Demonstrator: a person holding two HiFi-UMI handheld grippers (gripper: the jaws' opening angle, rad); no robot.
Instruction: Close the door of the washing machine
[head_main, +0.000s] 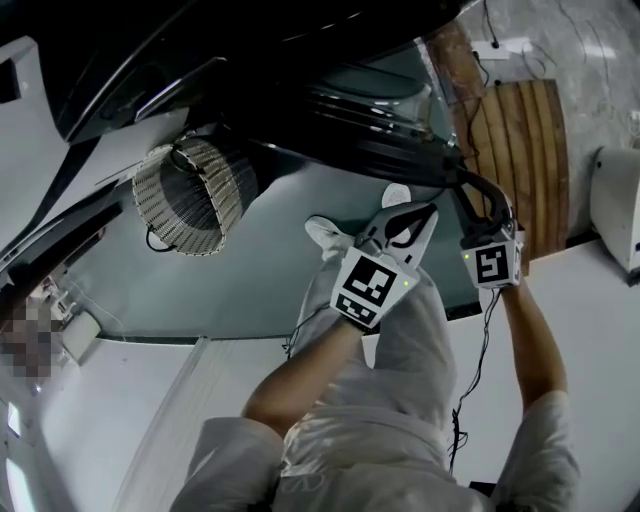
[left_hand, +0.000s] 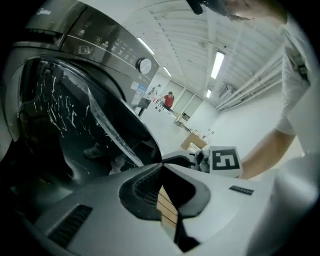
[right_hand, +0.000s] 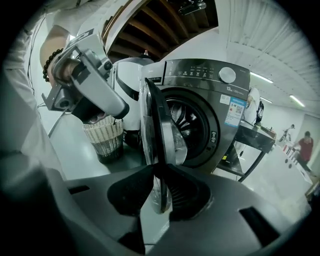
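The dark grey washing machine (right_hand: 210, 115) stands with its round door (right_hand: 152, 130) swung out, edge-on in the right gripper view. My right gripper (right_hand: 159, 167) straddles that door's rim, a fingertip pressed on each side. From the head view it reaches the door's outer edge (head_main: 440, 160) at the right gripper (head_main: 463, 180). My left gripper (head_main: 415, 215) hovers just left of it, apart from the door, shut with nothing in it. In the left gripper view its jaws (left_hand: 162, 166) meet, with the door's glass (left_hand: 115, 130) ahead on the left.
A woven basket (head_main: 190, 195) sits on the floor left of the machine. A wooden slatted panel (head_main: 525, 150) and a white appliance (head_main: 615, 205) lie to the right. A dark stand (right_hand: 255, 140) is beside the machine. People (right_hand: 302, 145) stand far off.
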